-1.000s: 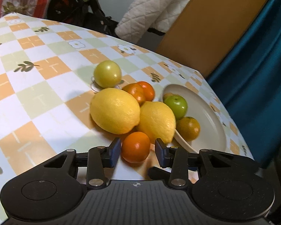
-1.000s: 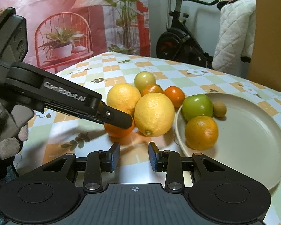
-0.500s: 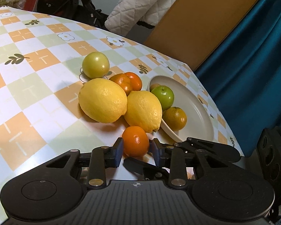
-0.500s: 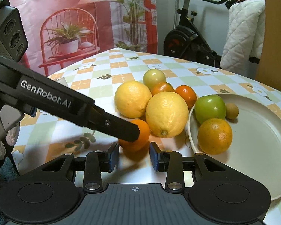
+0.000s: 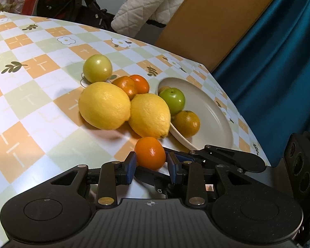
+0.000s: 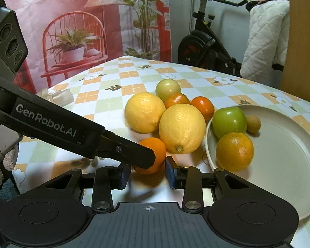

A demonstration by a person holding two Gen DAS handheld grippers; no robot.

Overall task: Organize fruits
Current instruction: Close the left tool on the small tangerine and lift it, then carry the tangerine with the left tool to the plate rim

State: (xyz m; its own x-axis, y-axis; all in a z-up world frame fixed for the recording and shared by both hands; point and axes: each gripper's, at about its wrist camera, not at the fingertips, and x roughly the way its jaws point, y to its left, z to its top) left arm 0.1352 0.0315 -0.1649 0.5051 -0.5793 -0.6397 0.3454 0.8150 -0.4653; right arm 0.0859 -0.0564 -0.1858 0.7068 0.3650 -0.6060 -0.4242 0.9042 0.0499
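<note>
The left tool (image 5: 150, 166) is clamped on the small orange (image 5: 150, 153), its blue pads (image 5: 131, 166) pressing both flanks of the fruit, which sits at the fingertips just ahead of the tool and looks barely clear of the checkered tabletop (image 5: 31, 107), if clear at all. The right tool (image 6: 147, 173) is nearly together and holds nothing; its pads stand just short of the same orange, which in the right wrist view lies directly ahead of it and is partly hidden by the left tool's finger crossing in from the left.

Ahead and to the right of the left tool lies the beige plate (image 5: 215, 122), which carries a green apple (image 5: 173, 100), a duller orange (image 5: 187, 123) and a small brown fruit (image 6: 253, 124). Two large lemons, the near lemon (image 5: 149, 118) and the far lemon (image 5: 104, 105), sit directly ahead of the left tool, between it and the two tangerines (image 5: 134, 84) and the pale green fruit (image 5: 97, 68) beyond.

The step in hand appears to be carrying the small orange to the plate. To do it well, raise it straight up first, since the near lemon is just ahead of it and a level sweep would nudge that lemon. Then swing right, clear of the plate's rim, and set it down on the bare part of the plate, not against the apple. Keep the squeeze steady: a round, smooth fruit held across its middle can slip if the tool tilts. The right tool should stay back, as the two are crowded together here.
</note>
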